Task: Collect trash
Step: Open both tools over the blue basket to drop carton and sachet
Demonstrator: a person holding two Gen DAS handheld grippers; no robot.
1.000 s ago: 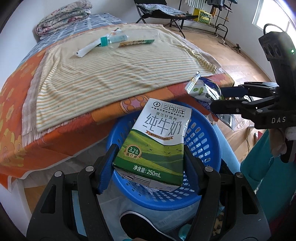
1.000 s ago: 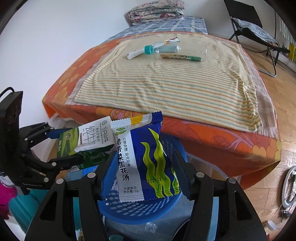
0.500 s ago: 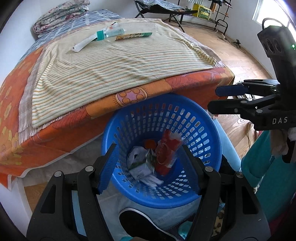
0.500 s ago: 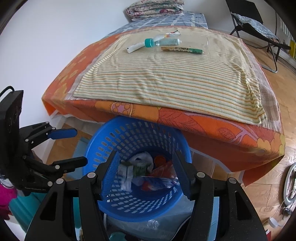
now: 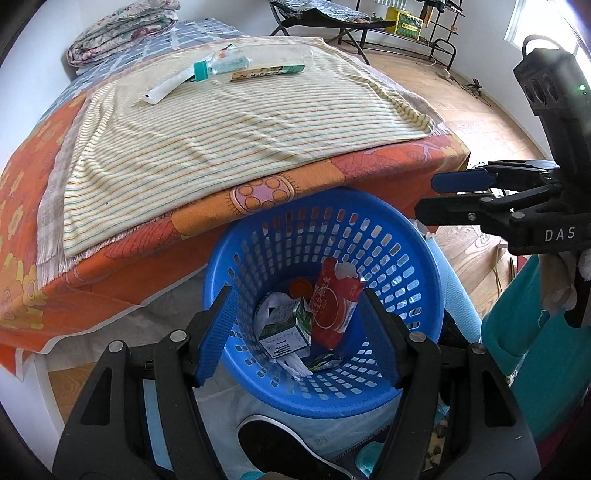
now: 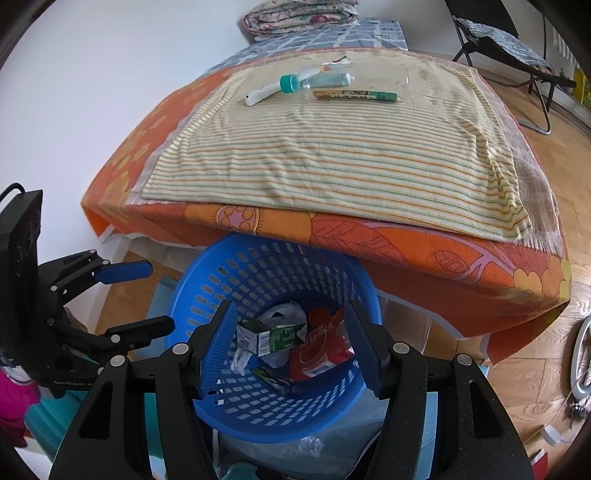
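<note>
A blue plastic basket (image 5: pixel 424 243) stands on the floor against the bed's edge. In it lie a green-and-white milk carton (image 5: pixel 288 328), a red packet (image 5: pixel 332 299) and other crumpled wrappers. My left gripper (image 5: pixel 299 295) hangs open over the basket with nothing between its fingers. My right gripper (image 6: pixel 291 305) is open and empty above the same basket (image 6: pixel 177 306), over the carton (image 6: pixel 273 336) and red packet (image 6: pixel 317 347). Each gripper shows from the side in the other's view, right gripper (image 5: pixel 428 197) and left gripper (image 6: pixel 160 295). A teal-capped bottle (image 6: pixel 317 79), a white tube (image 6: pixel 262 94) and a long green box (image 6: pixel 354 95) lie far back on the bed.
The bed has an orange cover (image 5: pixel 110 280) with a striped towel (image 5: pixel 221 140) on top and a folded quilt (image 5: pixel 122 26) at its head. A folding chair (image 6: pixel 495 40) stands on the wooden floor (image 5: pixel 476 122). A black shoe (image 5: pixel 280 443) and teal clothing (image 5: pixel 539 369) are close below.
A second ago my left gripper held the milk carton and my right held a blue snack packet over the basket. Both have dropped in, and both grippers are empty.
</note>
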